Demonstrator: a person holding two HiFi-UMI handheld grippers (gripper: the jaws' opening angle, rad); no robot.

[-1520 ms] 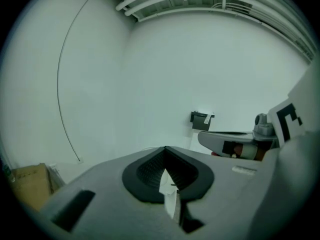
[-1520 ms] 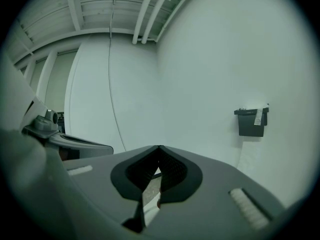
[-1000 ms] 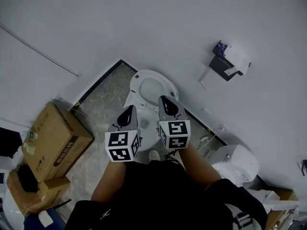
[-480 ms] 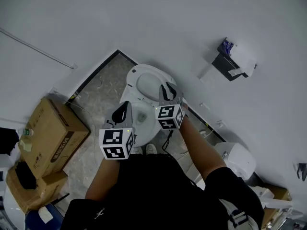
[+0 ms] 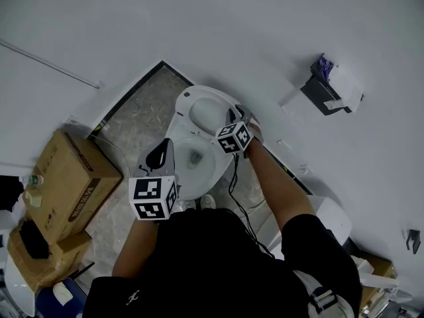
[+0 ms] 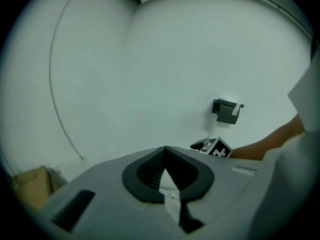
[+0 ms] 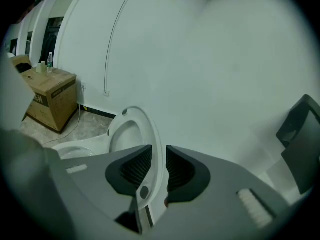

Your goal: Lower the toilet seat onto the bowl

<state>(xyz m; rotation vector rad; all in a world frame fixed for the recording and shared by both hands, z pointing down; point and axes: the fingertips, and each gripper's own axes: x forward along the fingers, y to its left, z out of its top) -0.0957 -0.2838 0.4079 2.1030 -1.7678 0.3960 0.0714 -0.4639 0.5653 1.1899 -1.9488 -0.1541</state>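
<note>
Jaws of the right gripper [image 7: 159,153] are opening with the raised toilet seat [image 7: 152,130] standing upright between its 2 pads above the bowl [image 5: 212,177], apparently to take the rim and swing it down, while the left gripper [image 6: 165,148] hangs aside, pressed together on nothing.

Plain white walls [image 5: 232,32] meet a grey speckled stone floor [image 5: 142,128] along a black skirting strip [image 5: 129,97]. Brown cardboard boxes [image 5: 73,181] stand at the floor's left edge. A dark paper holder [image 5: 322,96] hangs on the right-hand wall.
</note>
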